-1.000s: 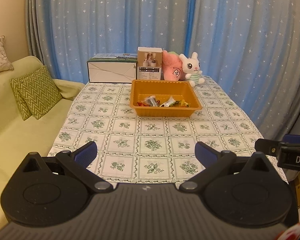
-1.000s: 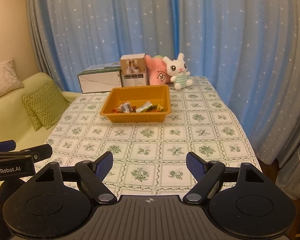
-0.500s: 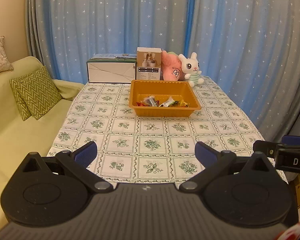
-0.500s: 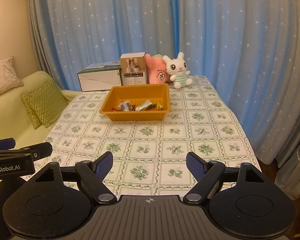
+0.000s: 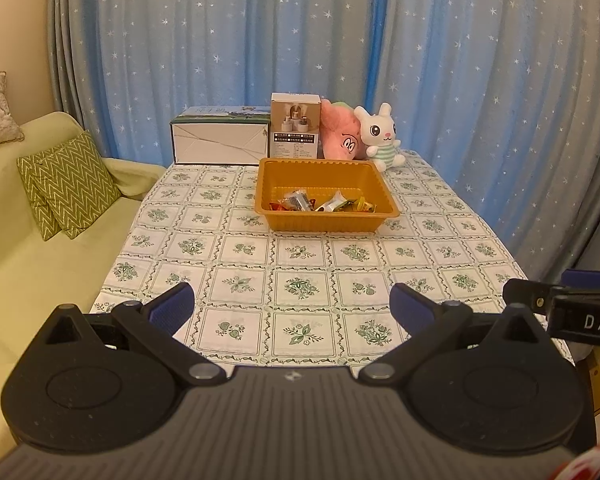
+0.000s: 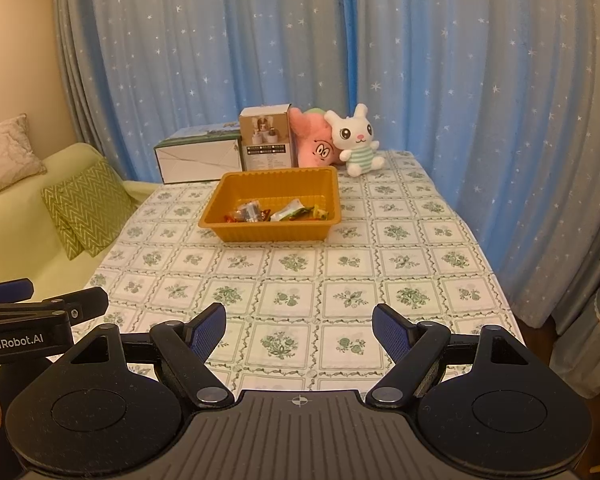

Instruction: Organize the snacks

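Observation:
An orange tray (image 5: 392,216) (image 6: 268,236) sits toward the far middle of the table, with several wrapped snacks (image 5: 324,205) (image 6: 276,213) lying inside along its near wall. My left gripper (image 5: 292,306) hovers over the table's near edge, open, nothing between its blue pads. My right gripper (image 6: 299,326) hangs beside it, also open and empty. Both are far short of the tray. The right gripper's finger shows at the right edge of the left wrist view, the left one's at the left edge of the right wrist view.
A floral tablecloth (image 5: 300,252) covers the table. At the back stand a white carton (image 5: 220,136), a small product box (image 5: 295,126), a pink plush (image 5: 342,136) and a white bunny plush (image 5: 380,136). A green sofa with cushions (image 5: 68,188) lies left; blue curtains hang behind.

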`<action>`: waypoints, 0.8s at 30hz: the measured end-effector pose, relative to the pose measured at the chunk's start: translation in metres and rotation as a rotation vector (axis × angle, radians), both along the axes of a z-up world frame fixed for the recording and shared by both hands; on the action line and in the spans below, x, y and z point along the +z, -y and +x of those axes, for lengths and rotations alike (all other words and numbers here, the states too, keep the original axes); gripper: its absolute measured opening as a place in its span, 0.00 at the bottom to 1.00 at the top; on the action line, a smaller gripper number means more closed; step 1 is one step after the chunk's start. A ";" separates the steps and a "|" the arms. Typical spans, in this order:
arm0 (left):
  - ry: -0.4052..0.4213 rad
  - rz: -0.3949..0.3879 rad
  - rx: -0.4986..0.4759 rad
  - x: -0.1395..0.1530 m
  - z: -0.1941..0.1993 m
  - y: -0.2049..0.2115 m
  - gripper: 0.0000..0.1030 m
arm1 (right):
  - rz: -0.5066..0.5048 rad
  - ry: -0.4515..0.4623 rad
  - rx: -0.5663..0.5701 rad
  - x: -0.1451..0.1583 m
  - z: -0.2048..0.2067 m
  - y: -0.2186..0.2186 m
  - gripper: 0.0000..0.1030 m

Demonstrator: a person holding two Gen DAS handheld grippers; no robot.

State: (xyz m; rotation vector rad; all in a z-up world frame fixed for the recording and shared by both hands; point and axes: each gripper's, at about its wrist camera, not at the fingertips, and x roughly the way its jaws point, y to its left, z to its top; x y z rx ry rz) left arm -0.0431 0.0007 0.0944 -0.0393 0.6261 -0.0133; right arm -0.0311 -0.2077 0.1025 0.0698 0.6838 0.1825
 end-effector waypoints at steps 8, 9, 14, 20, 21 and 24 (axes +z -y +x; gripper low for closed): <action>-0.002 0.000 -0.002 0.000 0.000 -0.001 1.00 | 0.002 -0.001 -0.002 0.000 0.000 0.000 0.78; -0.002 0.001 -0.003 0.000 0.000 0.000 1.00 | 0.003 -0.002 -0.002 -0.001 0.000 0.000 0.78; -0.003 0.002 -0.005 -0.001 0.000 0.001 1.00 | 0.005 -0.003 -0.004 -0.002 0.000 0.000 0.78; -0.008 0.004 -0.008 -0.003 0.000 0.003 1.00 | 0.010 -0.007 -0.008 -0.005 0.000 0.001 0.78; -0.008 0.004 -0.009 -0.004 0.000 0.004 1.00 | 0.011 -0.008 -0.009 -0.005 0.001 0.001 0.78; -0.012 0.004 -0.009 -0.004 0.000 0.005 1.00 | 0.013 -0.012 -0.011 -0.007 0.001 0.002 0.78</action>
